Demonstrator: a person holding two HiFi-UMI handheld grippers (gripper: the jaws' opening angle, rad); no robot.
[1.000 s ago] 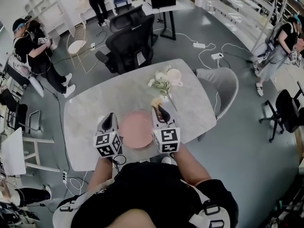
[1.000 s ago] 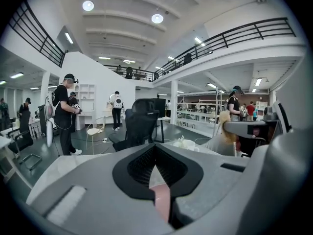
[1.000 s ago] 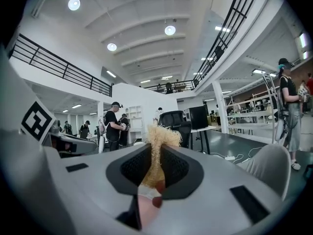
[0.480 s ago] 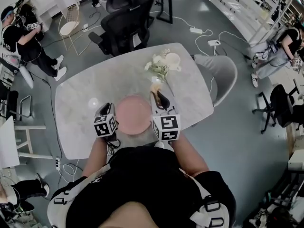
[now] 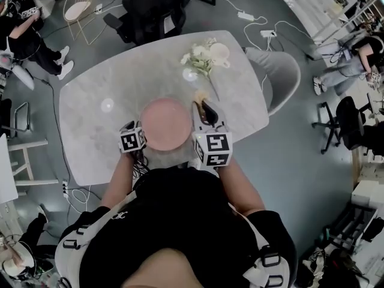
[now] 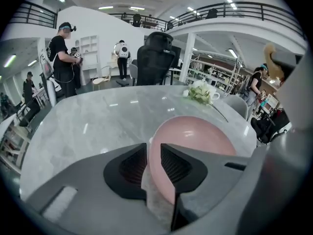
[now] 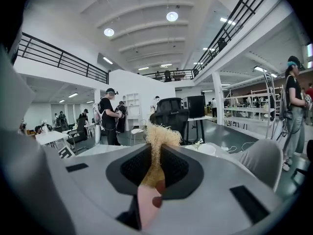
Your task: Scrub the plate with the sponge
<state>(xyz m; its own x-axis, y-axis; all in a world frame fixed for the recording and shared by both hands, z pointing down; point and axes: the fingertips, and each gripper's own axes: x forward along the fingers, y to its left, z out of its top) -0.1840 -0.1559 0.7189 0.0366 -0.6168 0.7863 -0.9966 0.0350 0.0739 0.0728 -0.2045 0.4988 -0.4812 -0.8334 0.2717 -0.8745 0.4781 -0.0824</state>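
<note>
The round pink plate [image 5: 163,123] is over the near side of the marble table [image 5: 102,80]. My left gripper [image 5: 136,129] is shut on its left rim; in the left gripper view the plate [image 6: 198,138] runs edge-on between the jaws of that gripper [image 6: 154,163] and tilts up to the right. My right gripper [image 5: 204,109] is at the plate's right edge, shut on a tan fibrous sponge [image 5: 198,96]. In the right gripper view the sponge [image 7: 157,140] sticks up past the tips of the gripper [image 7: 156,165], with a pink part below it.
A bunch of white flowers [image 5: 197,56] and a pale cup [image 5: 219,51] stand at the table's far right. A grey chair [image 5: 282,77] is at the right side, a black office chair [image 5: 150,5] behind. People stand around the room.
The plate, which lay between the two grippers, now has its left rim in the left gripper's jaws. The right gripper keeps the sponge at the plate's right edge. The head view has shifted.
</note>
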